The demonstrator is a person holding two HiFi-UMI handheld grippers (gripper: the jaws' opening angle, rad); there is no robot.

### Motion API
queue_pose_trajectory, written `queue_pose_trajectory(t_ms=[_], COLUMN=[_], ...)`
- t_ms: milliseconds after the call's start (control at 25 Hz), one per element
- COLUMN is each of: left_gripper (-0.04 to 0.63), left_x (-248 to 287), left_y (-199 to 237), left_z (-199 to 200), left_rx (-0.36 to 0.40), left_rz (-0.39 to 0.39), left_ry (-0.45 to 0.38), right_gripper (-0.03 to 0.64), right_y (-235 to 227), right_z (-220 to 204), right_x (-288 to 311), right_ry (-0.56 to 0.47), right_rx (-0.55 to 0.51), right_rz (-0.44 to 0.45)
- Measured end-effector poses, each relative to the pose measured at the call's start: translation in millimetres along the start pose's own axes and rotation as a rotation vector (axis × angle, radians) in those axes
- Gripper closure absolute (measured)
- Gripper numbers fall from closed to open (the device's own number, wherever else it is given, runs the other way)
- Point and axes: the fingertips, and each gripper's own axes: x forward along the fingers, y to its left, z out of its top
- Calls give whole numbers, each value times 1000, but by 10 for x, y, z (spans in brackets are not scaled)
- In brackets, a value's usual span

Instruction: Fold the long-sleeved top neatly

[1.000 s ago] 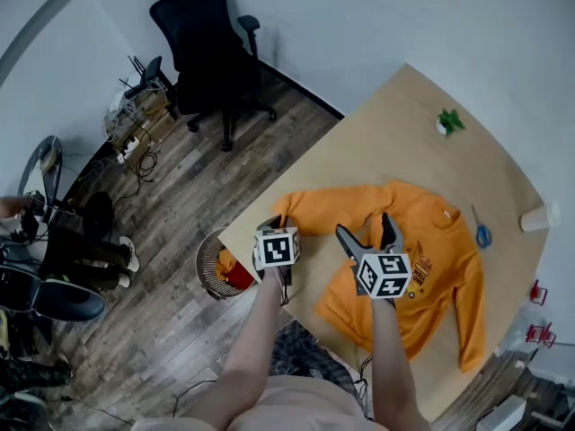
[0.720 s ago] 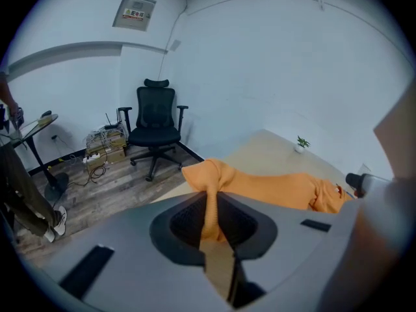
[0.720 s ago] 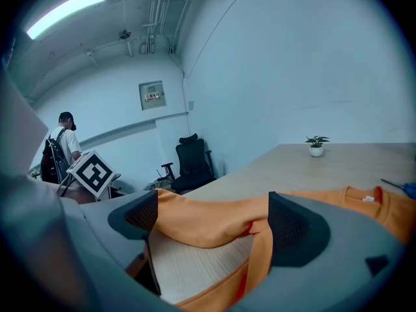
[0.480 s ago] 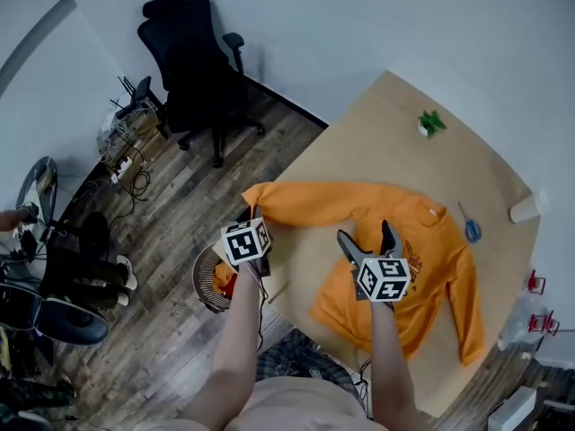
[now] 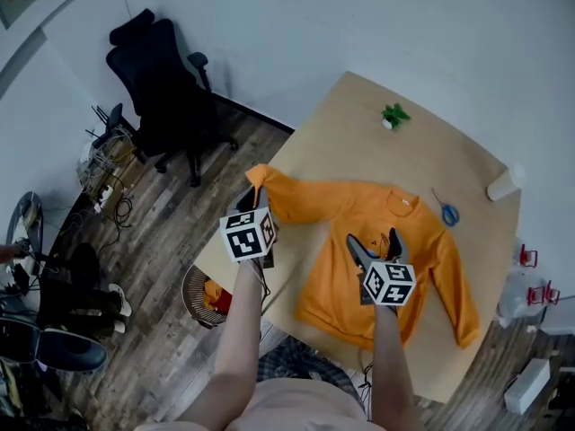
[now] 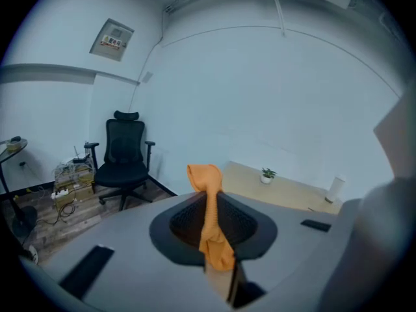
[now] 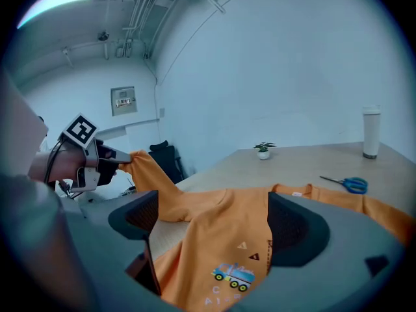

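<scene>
**Head view.** No writing can be read from up here. An orange long-sleeved top (image 5: 395,241) lies front up on the pale wooden surface (image 5: 359,124). Its body is flat, and one sleeve (image 5: 292,196) is drawn out toward the edge of the surface next to the floor. Well apart from the top are a small potted plant (image 5: 393,115), blue-handled scissors (image 5: 446,212) and a white cup (image 5: 503,183). A black office chair (image 5: 162,88) and a round wastebasket (image 5: 207,296) stand on the wood floor (image 5: 153,241). The left gripper (image 5: 252,193) has the sleeve's end raised. The right gripper (image 5: 375,242) is over the top's body with its fingers (image 5: 356,246) spread.

**Left gripper view.** A wall notice (image 6: 112,39) hangs high up, its print too small to read. The fingers (image 6: 185,223) are closed on the orange cuff, which stands up past their tips and bunches behind them. The chair, plant and cup show beyond.

**Right gripper view.** The top's chest carries a small truck print (image 7: 234,275). The pale letters under it are cut off by the frame's edge and cannot be read. The fingers stand wide apart and grip nothing, and the top lies spread below and between them. At the left, the left gripper holds the sleeve's end off the surface, with the sleeve sloping up to it. The scissors, cup and plant sit farther back on the surface.
</scene>
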Motion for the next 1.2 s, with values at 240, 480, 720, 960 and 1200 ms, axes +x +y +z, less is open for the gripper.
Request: queue_pose_trajectory(t_ms=[240, 480, 720, 960, 1200], left_gripper=[546, 546, 546, 546, 546], left_x=[160, 266, 294, 249, 141], left_y=[-958, -1855, -2703, -3447, -3993], left_z=[142, -10, -218, -578, -998], left_rx=[69, 108, 174, 251, 320], left_rz=[-162, -303, -438, -567, -669], left_ry=[-18, 3, 29, 79, 126], right_gripper=[107, 109, 109, 110, 110], right_y=[-482, -907, -1274, -1593, -1845], right_z=[-55, -149, -243, -331, -494], right_x=[-375, -795, -1199, -1510, -1803], right_ry=[-16, -33, -41, -51, -49], right_rx=[50, 92, 133, 174, 215], right_rz=[-107, -206, -291, -360, -423])
